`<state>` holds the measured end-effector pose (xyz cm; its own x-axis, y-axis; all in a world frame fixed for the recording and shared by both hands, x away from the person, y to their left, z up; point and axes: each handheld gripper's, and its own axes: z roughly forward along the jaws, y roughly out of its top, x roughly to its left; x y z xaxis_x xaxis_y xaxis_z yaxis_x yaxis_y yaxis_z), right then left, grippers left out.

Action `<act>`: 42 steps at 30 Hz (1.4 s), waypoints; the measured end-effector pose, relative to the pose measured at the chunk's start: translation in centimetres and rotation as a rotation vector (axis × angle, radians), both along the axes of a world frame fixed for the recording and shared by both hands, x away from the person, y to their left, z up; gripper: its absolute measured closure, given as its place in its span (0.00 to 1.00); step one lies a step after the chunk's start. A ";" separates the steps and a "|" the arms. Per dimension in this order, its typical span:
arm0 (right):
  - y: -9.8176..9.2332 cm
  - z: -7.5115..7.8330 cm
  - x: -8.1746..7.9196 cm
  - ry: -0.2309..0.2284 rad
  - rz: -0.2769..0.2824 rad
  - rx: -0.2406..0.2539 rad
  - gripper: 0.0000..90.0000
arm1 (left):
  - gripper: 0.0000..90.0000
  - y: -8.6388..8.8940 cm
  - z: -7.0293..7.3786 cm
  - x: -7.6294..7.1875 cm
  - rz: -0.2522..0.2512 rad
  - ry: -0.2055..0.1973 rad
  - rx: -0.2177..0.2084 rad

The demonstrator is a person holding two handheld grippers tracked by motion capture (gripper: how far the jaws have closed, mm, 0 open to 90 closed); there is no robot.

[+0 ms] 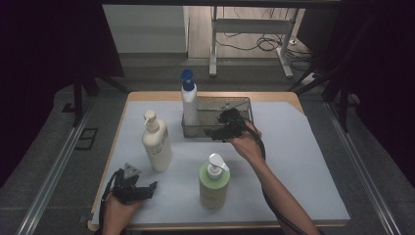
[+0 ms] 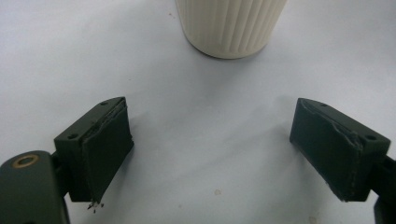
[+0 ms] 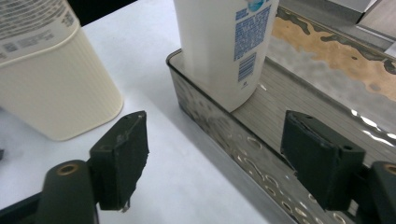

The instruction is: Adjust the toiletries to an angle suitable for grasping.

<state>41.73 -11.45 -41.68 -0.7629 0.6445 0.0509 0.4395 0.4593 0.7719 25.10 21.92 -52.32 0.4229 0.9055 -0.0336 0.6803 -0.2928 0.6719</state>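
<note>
A: So, where do the right tongs [image 1: 219,132] sit against the white bottle with the blue pump [image 1: 189,104]?

B: They hang at the near wall of the clear tray [image 1: 243,105], which lies toward the far edge of the counter [image 1: 293,161], about midway along it. The bottle stands upright in the tray's left end, and in the right gripper view it lies ahead of the tongs [image 3: 212,163] and a little up the picture. Its base [image 3: 229,88] rests on the tray floor, apart from both pads.

A: Are they holding it?

B: No. The jaws stand wide with nothing between them but tray wall and counter. My reading is that this bottle is already placed.

A: Which bottle would come next, then?

B: Two stand on the counter. The cream bottle [image 1: 156,142] is upright left of the middle, and the green bottle [image 1: 214,182] is upright near the near edge. Both have a vertical long axis, so a level sideways grip across the body suits either.

A: And which hand is nearer?

B: The left tongs [image 1: 147,188] rest by the near left corner, jaws wide and empty. In the left gripper view the ribbed cream base [image 2: 231,25] stands straight ahead of them [image 2: 210,154], near but not touching. So the left hand is nearer the cream one. The green one stands between the two hands, somewhat closer to the right forearm.
</note>
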 end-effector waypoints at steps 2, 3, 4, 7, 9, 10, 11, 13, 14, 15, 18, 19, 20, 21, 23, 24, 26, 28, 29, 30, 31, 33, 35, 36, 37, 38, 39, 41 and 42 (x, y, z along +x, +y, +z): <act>-0.1 0.1 -0.2 -0.004 0.003 -0.002 0.23 | 0.14 0.0 0.0 0.0 0.000 0.000 0.000; -0.4 0.2 -0.5 -0.014 -0.002 -0.009 0.19 | 0.14 0.0 0.0 0.0 0.000 0.000 0.000; -0.4 0.2 -0.5 -0.014 -0.002 -0.009 0.19 | 0.14 0.0 0.0 0.0 0.000 0.000 0.000; -1.0 0.4 -1.3 -0.019 0.007 -0.013 0.17 | 0.14 0.0 0.0 0.0 0.000 0.000 0.000; -1.2 0.5 -1.5 -0.020 0.009 -0.014 0.16 | 0.14 0.0 0.0 0.0 0.000 0.000 0.000; -1.5 0.5 -1.8 -0.026 0.008 -0.019 0.15 | 0.14 0.0 0.0 0.0 0.000 0.000 0.000; -1.7 0.6 -1.9 -0.030 0.008 -0.018 0.15 | 0.14 0.0 0.0 0.0 0.000 0.000 0.000; -2.1 0.6 -2.1 -0.030 0.012 -0.017 0.14 | 0.14 0.0 0.0 0.0 0.000 -0.001 0.000; -2.2 0.6 -2.3 -0.029 0.012 -0.017 0.14 | 0.14 0.0 0.0 0.0 0.000 0.000 0.000; -2.2 0.6 -2.3 -0.029 0.012 -0.017 0.14 | 0.14 0.0 0.0 0.0 0.000 0.000 0.000; -2.8 0.5 -2.7 -0.032 0.026 -0.034 0.07 | 0.14 0.0 0.0 0.0 0.000 -0.001 0.000; -2.9 0.4 -2.9 -0.031 0.029 -0.039 0.04 | 0.14 0.0 0.0 0.0 0.001 -0.001 0.000; -3.0 0.3 -3.0 -0.029 0.030 -0.045 0.03 | 0.14 0.0 0.0 0.0 0.001 -0.001 0.000; -3.2 0.3 -3.2 -0.035 0.031 -0.052 0.02 | 0.14 0.0 0.0 0.0 0.001 -0.001 0.000; -3.4 0.2 -3.3 -0.047 0.039 -0.051 0.00 | 0.14 0.0 0.0 0.0 0.001 -0.001 0.000; -3.7 0.2 -3.7 -0.055 0.039 -0.055 0.00 | 0.14 0.0 0.0 0.0 0.001 -0.001 0.000; -3.9 0.2 -3.9 -0.055 0.041 -0.054 0.00 | 0.14 0.0 0.0 0.0 0.001 -0.001 0.000; -4.5 0.1 -4.3 -0.039 0.044 -0.063 0.00 | 0.14 0.0 0.0 0.0 0.001 -0.001 0.000; -4.5 0.1 -4.3 -0.039 0.044 -0.063 0.00 | 0.14 0.0 0.0 0.0 0.001 -0.001 0.000; -5.0 0.0 -4.7 -0.041 0.041 -0.066 0.00 | 0.14 0.0 0.0 0.0 0.002 -0.001 0.000; -5.0 0.0 -4.7 -0.041 0.041 -0.066 0.00 | 0.14 0.0 0.0 0.0 0.002 -0.001 0.000; -5.4 -0.1 -5.1 -0.029 0.040 -0.057 0.00 | 0.14 0.0 0.0 0.0 0.002 -0.001 0.000; -5.8 -0.3 -5.5 -0.020 0.038 -0.055 0.00 | 0.14 0.0 0.0 0.0 0.002 -0.001 0.001; -6.2 -0.4 -5.9 -0.007 0.044 -0.054 0.00 | 0.14 0.0 0.0 0.0 -0.001 -0.002 0.003; -6.3 -0.5 -6.1 0.001 0.049 -0.053 0.00 | 0.14 0.0 0.0 0.0 -0.001 -0.002 0.003; -6.3 -0.5 -6.1 0.001 0.049 -0.053 0.00 | 0.14 0.0 0.0 0.0 0.003 -0.002 0.002; -6.5 -0.5 -6.3 0.005 0.053 -0.055 0.00 | 0.14 0.0 0.0 0.0 0.003 -0.001 0.001; -6.9 -0.7 -6.9 0.012 0.063 -0.064 0.00 | 0.14 0.0 0.0 0.0 0.003 -0.001 0.000; -7.1 -0.8 -7.1 0.016 0.062 -0.065 0.00 | 0.14 0.0 0.0 0.0 0.003 -0.001 0.000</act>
<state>34.61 -18.57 -42.47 -0.8008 0.5986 0.0229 0.4206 0.5346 0.7330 25.07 21.88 -52.33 0.4200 0.9069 -0.0327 0.6802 -0.2908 0.6728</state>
